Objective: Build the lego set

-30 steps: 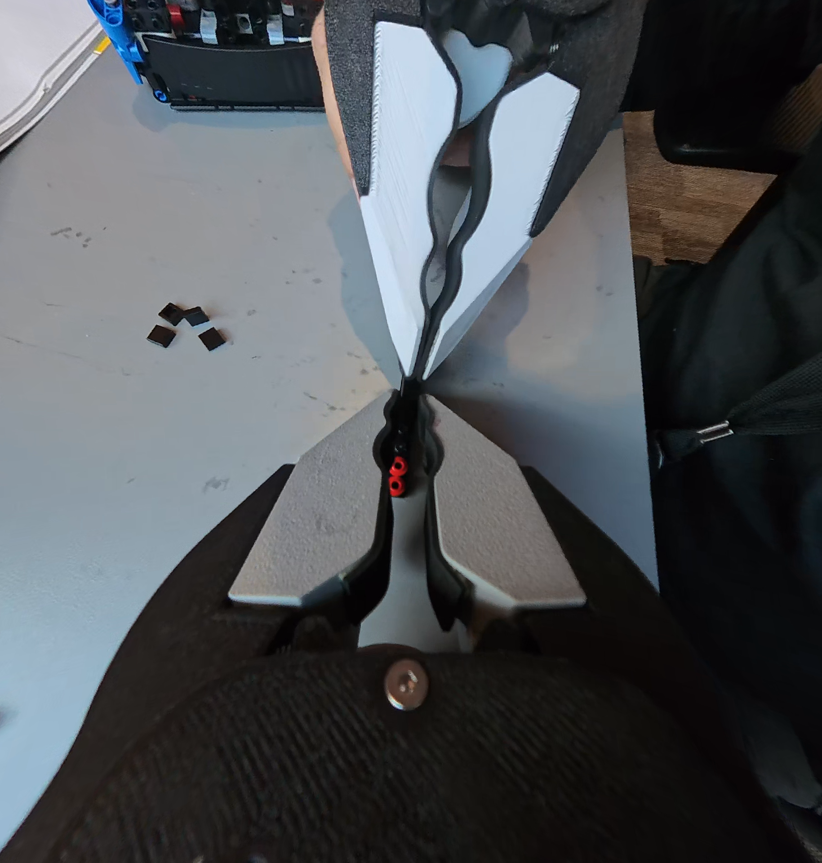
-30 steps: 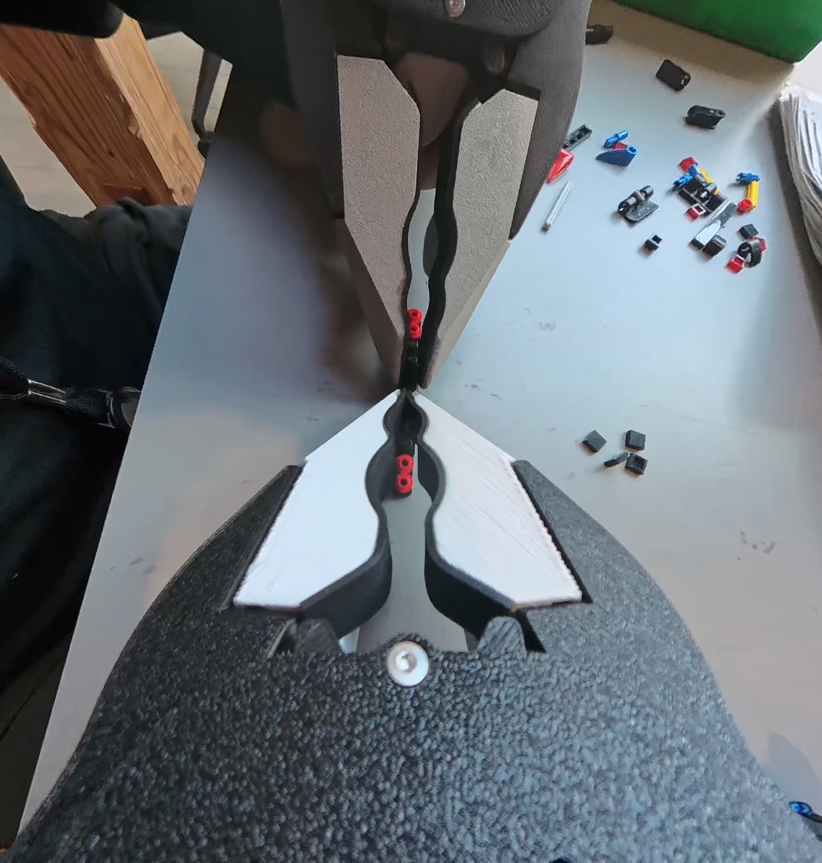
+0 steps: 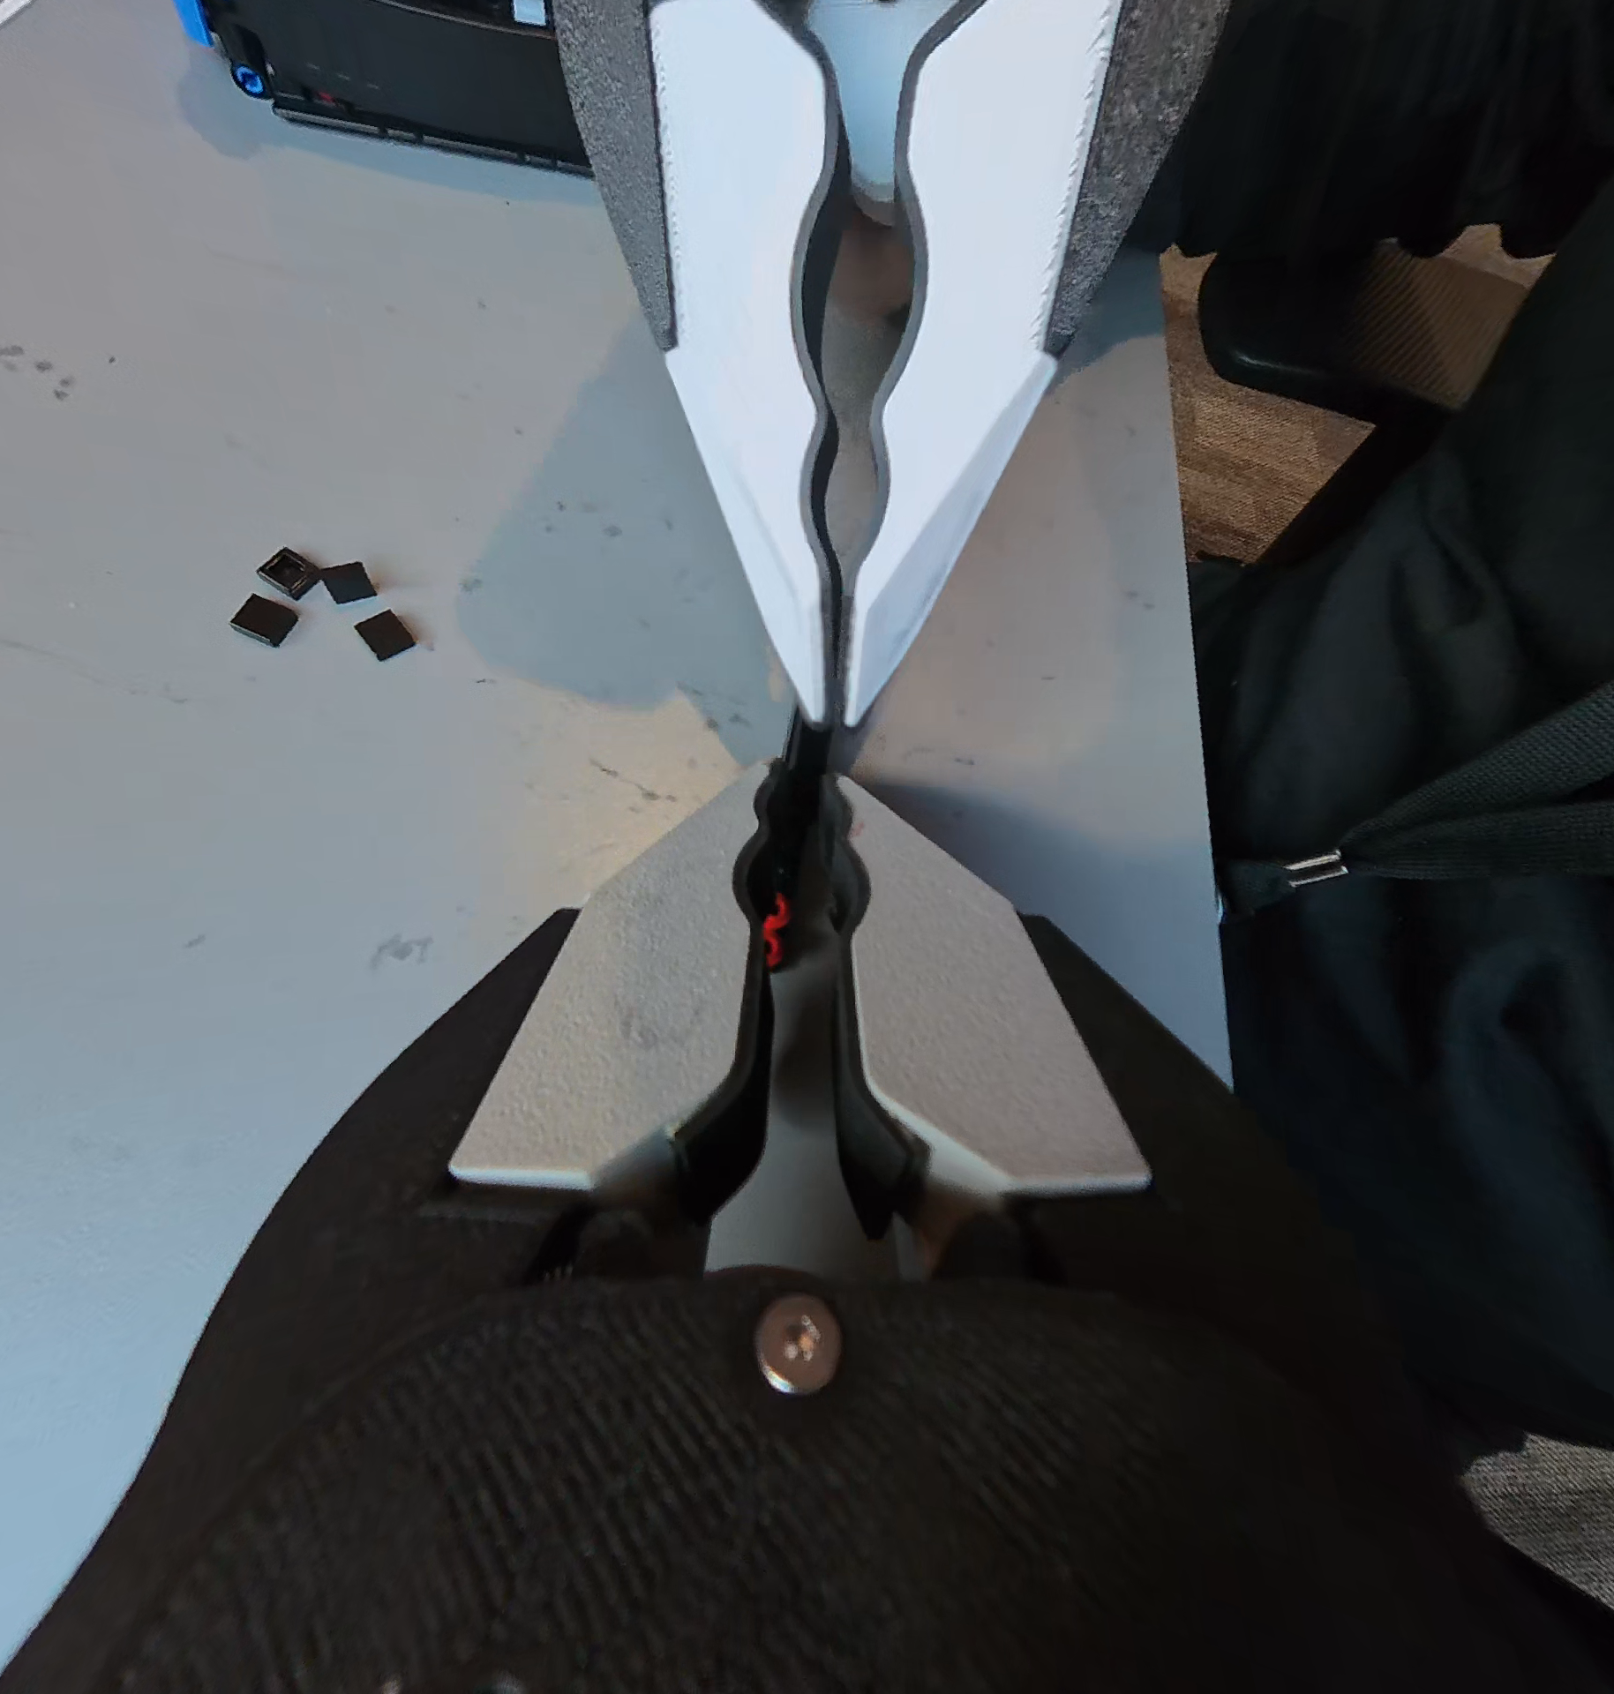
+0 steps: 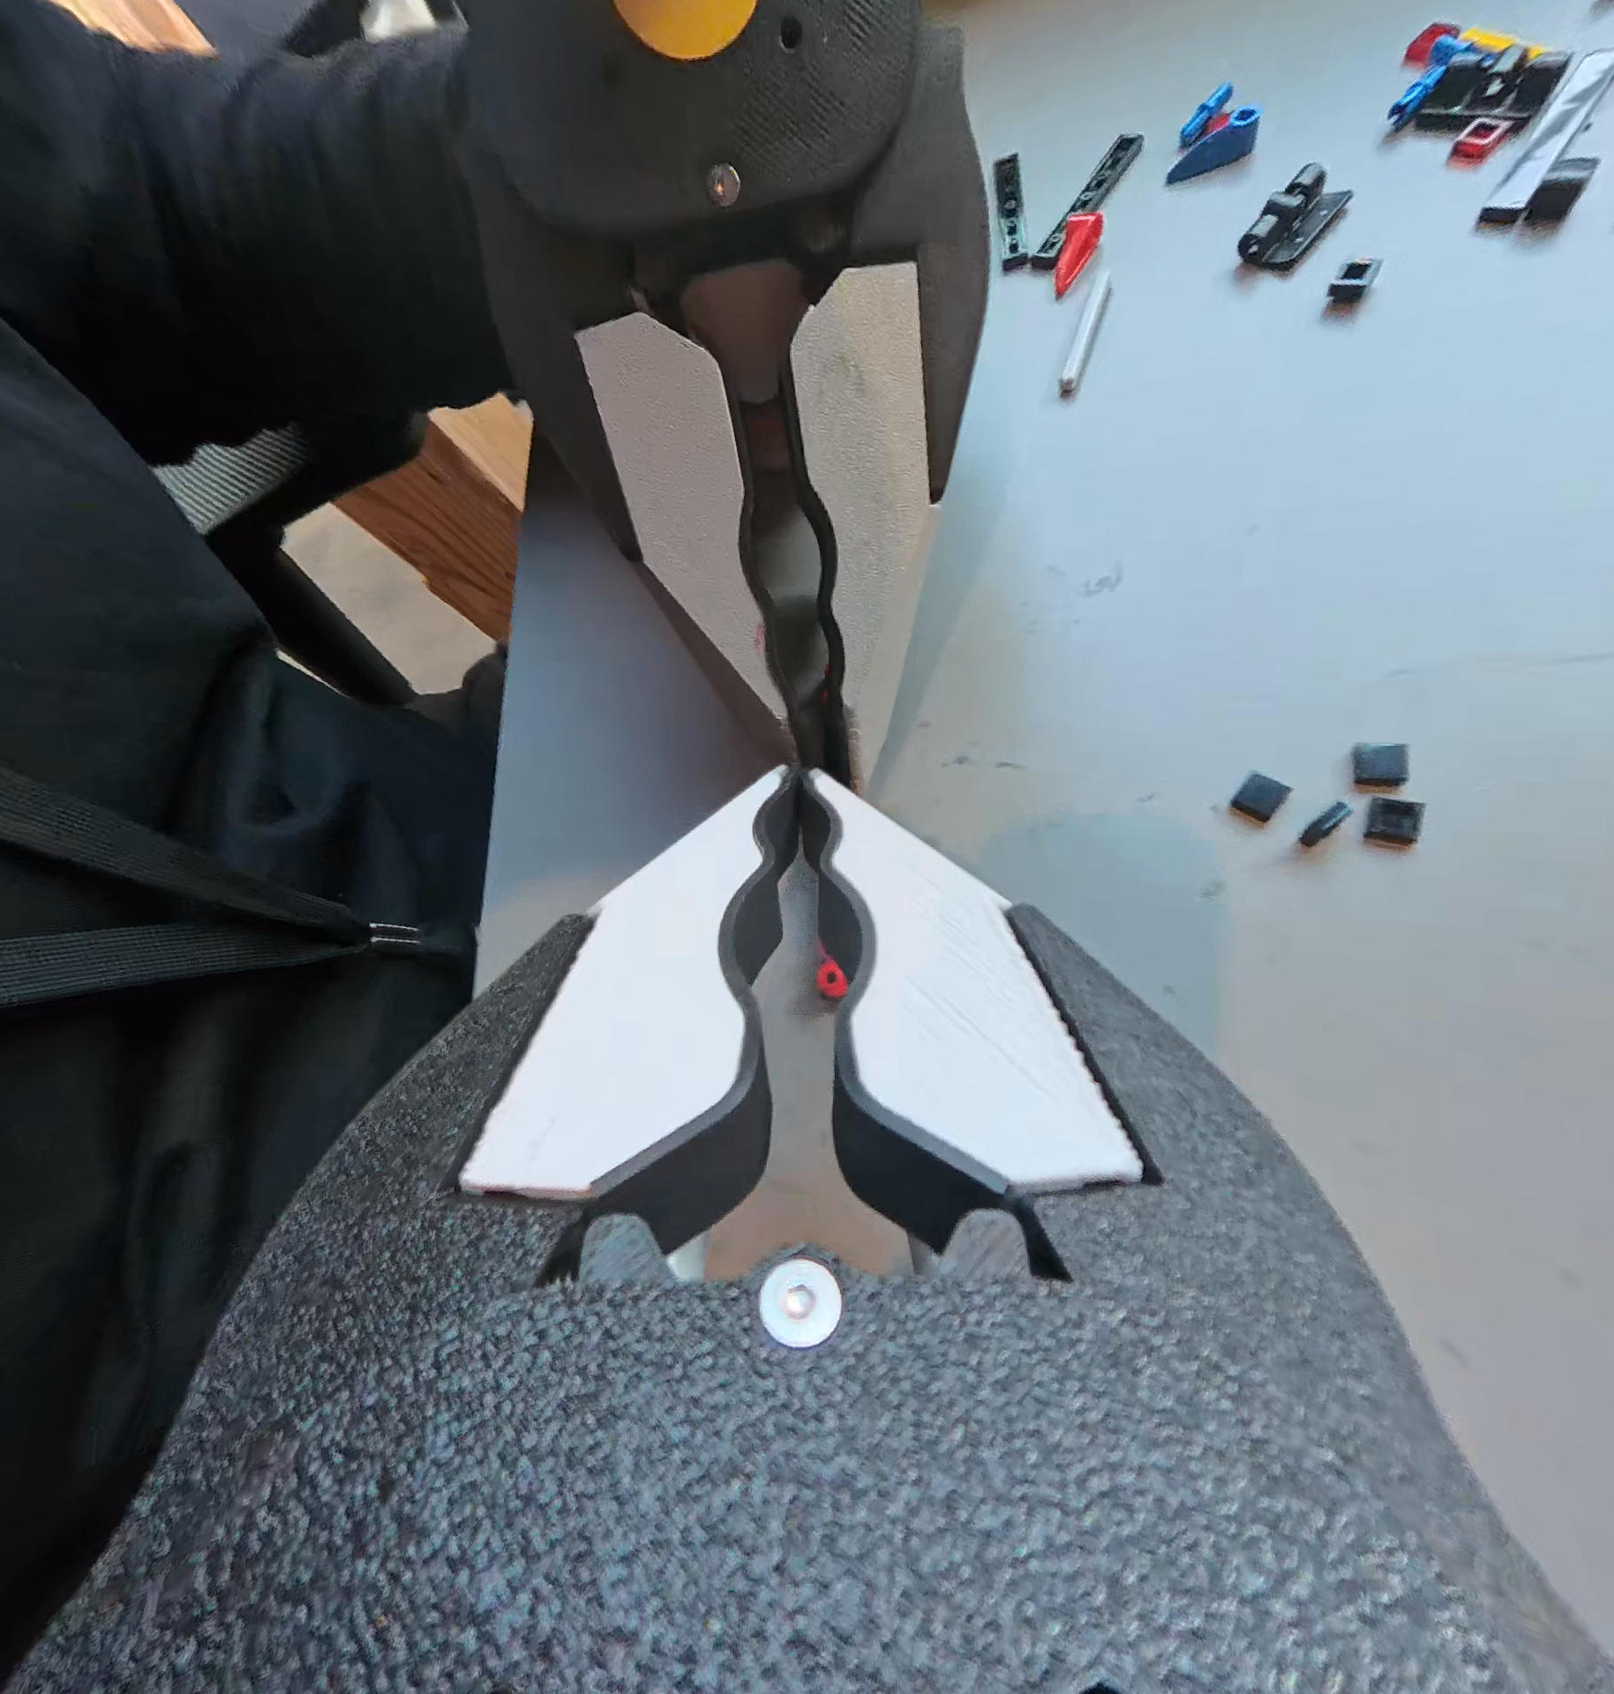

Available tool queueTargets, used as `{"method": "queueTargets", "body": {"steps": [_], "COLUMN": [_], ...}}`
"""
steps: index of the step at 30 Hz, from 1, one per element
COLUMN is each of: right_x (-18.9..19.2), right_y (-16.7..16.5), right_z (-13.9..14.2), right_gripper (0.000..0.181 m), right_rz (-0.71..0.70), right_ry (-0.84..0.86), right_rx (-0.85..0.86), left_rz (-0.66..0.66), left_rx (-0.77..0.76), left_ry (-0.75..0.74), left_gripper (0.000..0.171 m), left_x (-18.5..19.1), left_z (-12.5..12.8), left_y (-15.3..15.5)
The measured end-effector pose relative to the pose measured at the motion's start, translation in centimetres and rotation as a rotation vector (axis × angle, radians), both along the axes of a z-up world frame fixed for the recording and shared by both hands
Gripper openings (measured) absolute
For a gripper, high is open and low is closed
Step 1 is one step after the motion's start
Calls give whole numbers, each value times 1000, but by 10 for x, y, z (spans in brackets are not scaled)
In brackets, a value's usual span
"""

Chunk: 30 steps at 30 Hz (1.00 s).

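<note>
My left gripper (image 3: pixel 803 788), with grey fingers, and my right gripper (image 4: pixel 798 779), with white fingers, meet tip to tip above the grey table (image 3: pixel 234 1008) near its edge. A thin black lego piece (image 3: pixel 807 761) spans the two tips. The left gripper is shut on it, and red pins (image 3: pixel 775 926) on it show between its fingers. The right gripper is shut at the tips on the other end, with a red pin (image 4: pixel 829 976) showing in the hollow behind them. The right gripper (image 3: pixel 830 720) reaches in from the top of the left wrist view, and the left gripper (image 4: pixel 821 752) does so in the right wrist view.
Several small black tiles (image 3: pixel 326 600) lie on the table; they also show in the right wrist view (image 4: pixel 1325 797). A black and blue lego build (image 3: pixel 372 82) stands at the back. Loose parts (image 4: pixel 1289 215) lie scattered farther off. The table edge (image 3: pixel 1188 642) borders a person's dark clothing and a strap (image 3: pixel 1472 825). Left and right tips are no more than a few centimetres apart. Both grippers' tips are roughly 15 cm from the strap (image 3: pixel 1472 825).
Both grippers stay shut tip to tip on the piece. They have tilted and drawn nearer each other's cameras. Only one red pin now shows in the right gripper.
</note>
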State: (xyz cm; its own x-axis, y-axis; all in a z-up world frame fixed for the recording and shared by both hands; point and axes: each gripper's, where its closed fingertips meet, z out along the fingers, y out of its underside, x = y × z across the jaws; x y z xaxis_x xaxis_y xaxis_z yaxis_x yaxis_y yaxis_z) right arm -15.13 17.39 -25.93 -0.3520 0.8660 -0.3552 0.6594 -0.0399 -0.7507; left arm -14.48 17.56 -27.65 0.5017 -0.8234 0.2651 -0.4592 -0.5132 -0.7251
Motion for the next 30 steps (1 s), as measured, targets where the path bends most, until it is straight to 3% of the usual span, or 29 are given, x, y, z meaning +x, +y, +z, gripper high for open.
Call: {"method": "queueTargets", "body": {"steps": [2,6,9,12,16,21,23,25,30], "right_x": [2,0,1,2,4,-7,1,8,8], "right_y": [4,1,3,5,6,22,16,11,4], "right_z": [-16,2,-13,-5,-13,24,14,-2,-18], "right_gripper": [0,0,0,0,0,0,0,18,17], "right_rz": [-2,7,8,8,13,-108,-55,-20,13], "right_ry": [-61,11,-34,-9,-35,158,140,84,50], "right_rx": [80,82,132,156,198,172,251,333,432], "left_rz": [0,1,1,0,1,9,16,21,20], "left_rx": [3,8,3,4,-2,-6,-21,-36,-50], "left_ry": [2,5,2,2,-2,-3,-11,-21,-27], "left_gripper": [4,4,4,4,4,4,4,4,4], "left_x": [0,0,0,0,0,0,1,1,1], "left_z": [0,0,0,0,0,0,0,0,0], "left_y": [0,0,-1,-1,-1,-1,-1,0,0]}}
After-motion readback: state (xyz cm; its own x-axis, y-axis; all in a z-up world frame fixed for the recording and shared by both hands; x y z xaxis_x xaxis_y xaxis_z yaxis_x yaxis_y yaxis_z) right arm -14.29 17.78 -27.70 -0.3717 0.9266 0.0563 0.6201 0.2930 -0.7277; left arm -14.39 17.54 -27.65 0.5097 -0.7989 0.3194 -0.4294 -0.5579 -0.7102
